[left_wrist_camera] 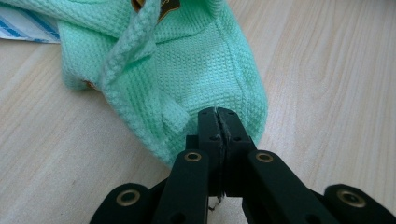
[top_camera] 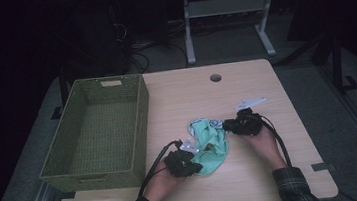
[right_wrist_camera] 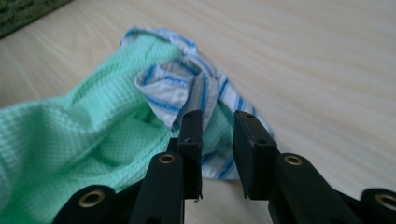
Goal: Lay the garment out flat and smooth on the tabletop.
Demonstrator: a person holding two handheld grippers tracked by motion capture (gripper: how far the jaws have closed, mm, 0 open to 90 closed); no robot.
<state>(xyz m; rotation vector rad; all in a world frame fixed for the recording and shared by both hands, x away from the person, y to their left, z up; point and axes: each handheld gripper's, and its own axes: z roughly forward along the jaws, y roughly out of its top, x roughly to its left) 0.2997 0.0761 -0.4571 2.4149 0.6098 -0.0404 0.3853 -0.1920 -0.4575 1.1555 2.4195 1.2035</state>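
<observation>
left gripper point(left_wrist_camera: 217, 122) is clenched on the near hem of the mint waffle-knit garment point(top_camera: 212, 141), its fold of cloth hard to make out between the pads. right gripper point(right_wrist_camera: 217, 135) stands released, jaws parted beside the blue-striped lining point(right_wrist_camera: 187, 91). green wicker basket point(top_camera: 100, 129) sits left on the wooden table point(top_camera: 275, 181), bare wood to the right. garment's far end is cut off in the left gripper view.

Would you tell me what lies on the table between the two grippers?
In the high view, the mint-green cloth with a blue-striped lining spans the stretch between the left gripper and the right gripper; no bare wood separates them.
</observation>
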